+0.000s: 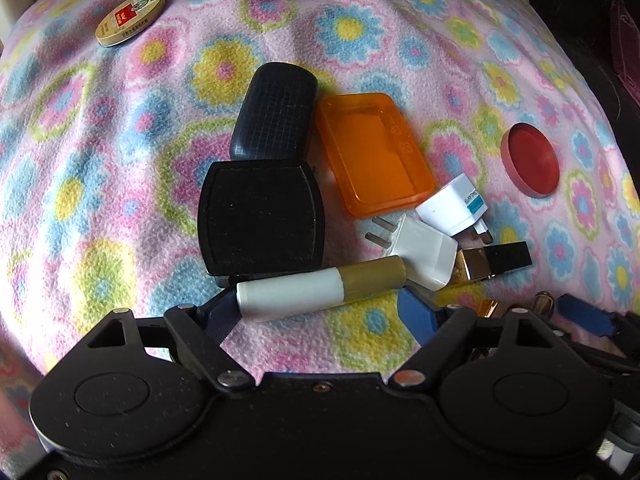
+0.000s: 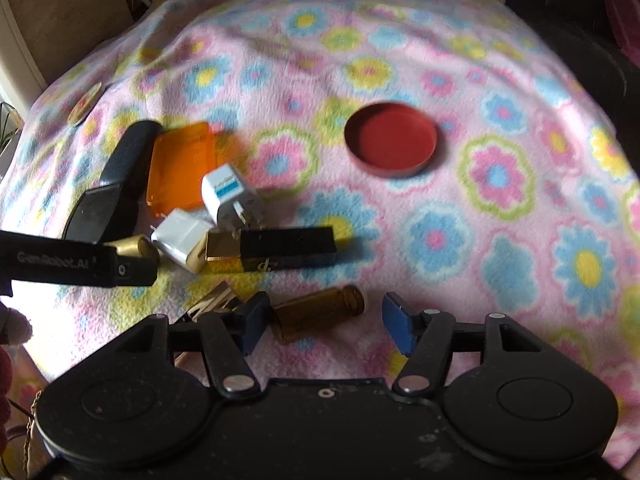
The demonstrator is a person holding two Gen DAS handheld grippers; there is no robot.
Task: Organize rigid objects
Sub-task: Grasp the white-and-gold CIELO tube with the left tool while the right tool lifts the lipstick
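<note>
In the left wrist view a white and gold tube lies crosswise between my left gripper's blue pads. Both ends of the tube touch the pads, so the gripper is shut on it lengthwise, low over the flowered blanket. In the right wrist view a brown glass bottle lies on its side between the fingers of my right gripper. The bottle rests against the left pad, with a gap to the right pad; the gripper is open. The left gripper's finger reaches in from the left by the tube's gold end.
A cluster sits just beyond the tube: black square box, black gridded case, orange tray, two white plug adapters, black and gold box. A red lid lies apart; a round tin far left.
</note>
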